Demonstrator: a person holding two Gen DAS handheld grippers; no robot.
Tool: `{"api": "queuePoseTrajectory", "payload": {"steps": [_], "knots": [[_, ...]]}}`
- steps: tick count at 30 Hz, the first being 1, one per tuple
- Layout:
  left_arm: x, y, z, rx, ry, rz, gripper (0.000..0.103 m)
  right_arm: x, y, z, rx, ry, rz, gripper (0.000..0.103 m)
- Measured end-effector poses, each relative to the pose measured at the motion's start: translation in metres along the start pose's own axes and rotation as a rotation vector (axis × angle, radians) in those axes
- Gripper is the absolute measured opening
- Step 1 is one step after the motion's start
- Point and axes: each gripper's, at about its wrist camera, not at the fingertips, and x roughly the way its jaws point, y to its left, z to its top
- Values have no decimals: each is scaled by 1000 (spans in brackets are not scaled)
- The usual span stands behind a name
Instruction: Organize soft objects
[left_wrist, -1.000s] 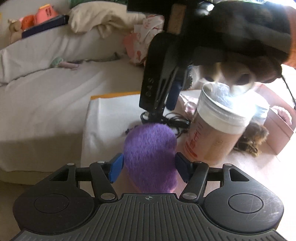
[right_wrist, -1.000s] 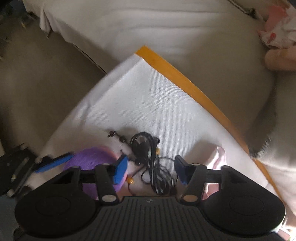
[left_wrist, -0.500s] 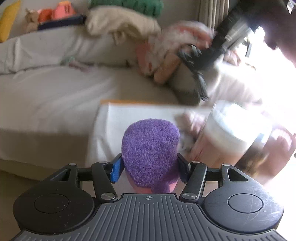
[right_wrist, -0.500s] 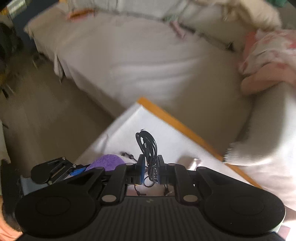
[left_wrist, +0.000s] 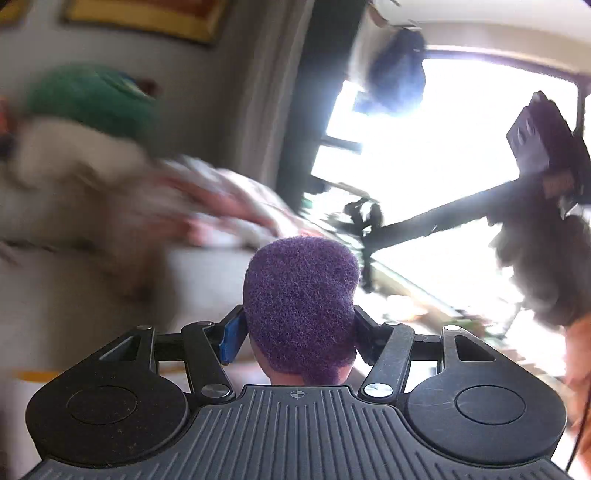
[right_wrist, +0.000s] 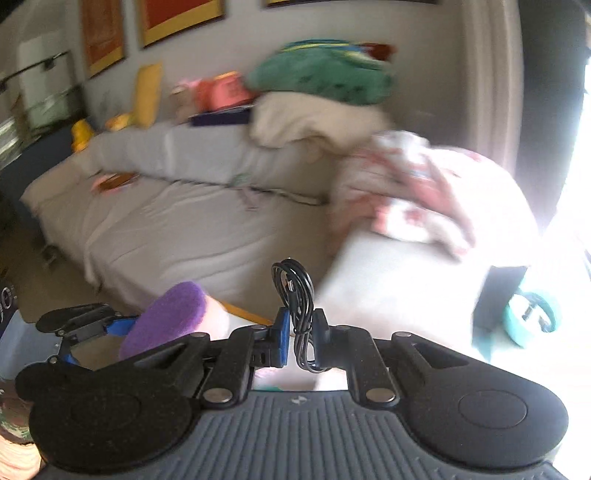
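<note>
My left gripper (left_wrist: 297, 325) is clamped on the purple fuzzy pad (left_wrist: 301, 306), blue pads pressed into both its sides, the pad sticking up out of the jaws with a pinkish underside showing at the bottom. From the right wrist view I see that same pad low on the left, held off the surfaces in front of the sofa. My right gripper (right_wrist: 300, 330) is pressed nearly together on a coiled black cable (right_wrist: 295, 291); the loop stands up above the fingertips and a bit hangs below them. In the left wrist view the right gripper shows as a dark bar against the bright window (left_wrist: 443, 147), cable dangling at its tip. Grey sofa (right_wrist: 177, 221) ahead, cream blanket (right_wrist: 314, 122) with a green cushion (right_wrist: 325, 77) stacked on it, pink floral cloth (right_wrist: 410, 192) on the sofa's right end. Background is motion-blurred, small items along the sofa back I can't identify
</note>
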Motion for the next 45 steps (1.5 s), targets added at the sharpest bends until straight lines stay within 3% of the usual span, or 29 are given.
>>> {"api": "queuePoseTrajectory", "payload": {"steps": [2, 3, 5, 6, 8, 10, 12, 14, 17, 21, 24, 27, 31, 33, 36, 41, 43, 45], "knots": [[51, -11, -14, -58, 76, -55, 66, 5, -34, -21, 68, 15, -19, 12], [79, -14, -26, -70, 154, -55, 66, 10, -51, -29, 105, 25, -23, 12], [133, -28, -56, 9, 330, 13, 66, 33, -76, -46, 149, 51, -29, 13], [151, -37, -71, 86, 375, 58, 66, 45, -86, -53, 160, 69, -26, 13], [167, -48, -91, 199, 375, 125, 66, 71, -102, -71, 202, 96, -25, 19], [170, -45, -95, 178, 368, 103, 65, 88, -111, -90, 247, 135, 2, 24], [160, -37, -94, 105, 364, 42, 65, 101, -116, -101, 282, 165, 25, 25], [149, -37, -91, 90, 356, 33, 66, 116, -117, -109, 287, 181, 30, 25], [146, -40, -90, 213, 359, 108, 65, 127, -106, -120, 224, 200, 34, 33], [129, -56, -101, 371, 244, 123, 65, 147, -86, -135, 185, 273, 54, 42], [117, -66, -106, 454, 198, 137, 67, 156, -82, -152, 179, 319, -18, 43], [105, -60, -107, 400, 200, 115, 66, 157, -88, -160, 197, 321, -50, 43], [73, -35, -87, 258, 112, 122, 66, 132, -87, -160, 196, 230, -100, 43], [49, -18, -75, 172, 68, 153, 64, 119, -80, -163, 156, 182, -124, 48], [15, 6, -67, 63, 29, 214, 63, 99, -63, -171, 102, 134, -90, 53], [-26, 19, -89, 27, 57, 233, 63, 93, -20, -174, 77, 129, 134, 53], [-33, 21, -105, 45, 93, 246, 63, 92, 6, -178, -9, 108, 118, 53], [-39, 26, -123, 44, 134, 273, 63, 104, 26, -180, -90, 133, 5, 53]]}}
